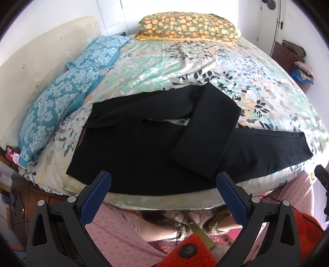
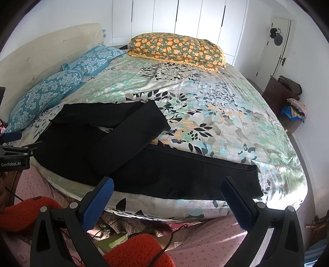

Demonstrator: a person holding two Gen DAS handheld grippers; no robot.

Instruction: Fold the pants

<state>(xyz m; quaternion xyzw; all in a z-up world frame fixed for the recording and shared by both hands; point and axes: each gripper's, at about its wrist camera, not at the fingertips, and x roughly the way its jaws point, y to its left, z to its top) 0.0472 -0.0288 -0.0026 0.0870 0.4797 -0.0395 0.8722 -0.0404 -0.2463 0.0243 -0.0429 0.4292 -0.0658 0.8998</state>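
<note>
Pants [image 1: 144, 147] lie on bedspread [image 2: 205, 106]; both hand-held grippers [image 1: 163, 180] [image 2: 167, 185] gape empty; one reads "GenRobot.AI".

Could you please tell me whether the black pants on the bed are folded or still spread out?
Partly folded: the black pants lie flat, one leg doubled back across the other.

Bed covered by a floral sheet [image 2: 205, 115]. Two blue patterned pillows [image 2: 43, 96] lie along the cream headboard [image 2: 41, 47]. An orange flowered pillow [image 2: 176, 51] rests at the far edge. White wardrobe doors [image 2: 185, 18] behind. Dark cabinet [image 2: 275, 90] at right, clothes [image 2: 294, 106] piled beside it.
</note>
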